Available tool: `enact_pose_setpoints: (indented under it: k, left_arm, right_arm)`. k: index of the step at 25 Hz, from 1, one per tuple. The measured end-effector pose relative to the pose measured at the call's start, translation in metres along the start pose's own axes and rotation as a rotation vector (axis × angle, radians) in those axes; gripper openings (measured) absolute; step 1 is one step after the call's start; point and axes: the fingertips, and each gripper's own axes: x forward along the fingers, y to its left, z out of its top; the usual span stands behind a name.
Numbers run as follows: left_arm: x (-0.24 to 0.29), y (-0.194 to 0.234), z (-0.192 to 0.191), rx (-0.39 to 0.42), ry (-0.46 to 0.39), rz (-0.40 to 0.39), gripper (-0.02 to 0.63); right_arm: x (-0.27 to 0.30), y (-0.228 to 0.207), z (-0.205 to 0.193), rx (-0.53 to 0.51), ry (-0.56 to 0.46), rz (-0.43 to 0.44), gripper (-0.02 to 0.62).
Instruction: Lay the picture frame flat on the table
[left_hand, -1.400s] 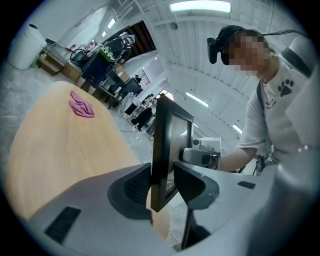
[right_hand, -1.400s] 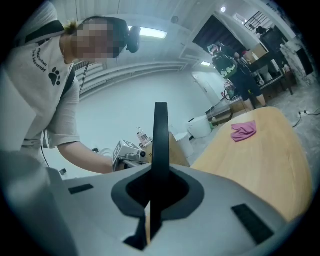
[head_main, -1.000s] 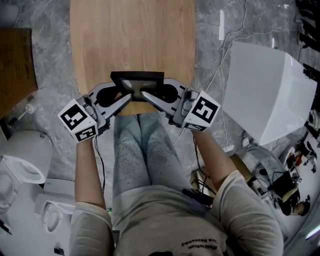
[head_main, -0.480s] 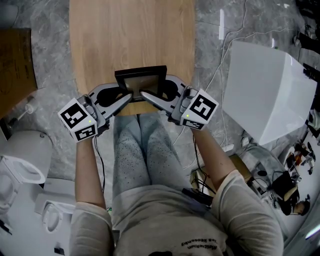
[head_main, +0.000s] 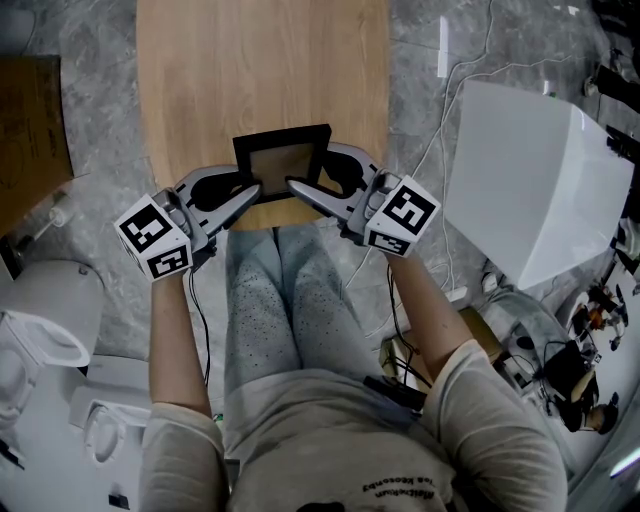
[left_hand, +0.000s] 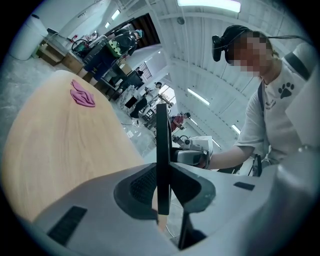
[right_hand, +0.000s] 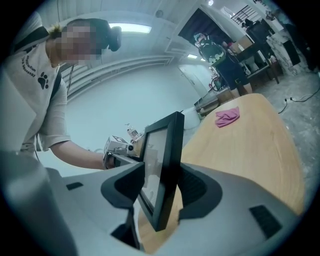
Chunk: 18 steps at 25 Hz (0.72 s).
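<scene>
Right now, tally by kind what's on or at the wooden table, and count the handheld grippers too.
Black rectangular picture frame: 1
Pink crumpled cloth: 1
Grey handheld grippers: 2 (left gripper, right gripper)
Total: 4

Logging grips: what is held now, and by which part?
Left gripper clamps the picture frame by its lower left corner; right gripper, jaws just opened, straddles it without pressing.
</scene>
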Motion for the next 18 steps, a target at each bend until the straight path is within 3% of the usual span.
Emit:
enact_pose_setpoints:
  k: [10, 18]
  left_arm:
    - [-0.004, 0.008, -0.008, -0.021, -0.008, 0.019, 0.078]
    - [-0.008, 0.006, -0.013, -0.034, -0.018, 0.001, 0.077]
  right_arm:
    - [-0.009, -0.011, -0.023, 0.058, 0.022, -0.022, 0.193]
    - [-0.010, -0.011, -0.028, 0.078, 0.007, -0.025, 0.119]
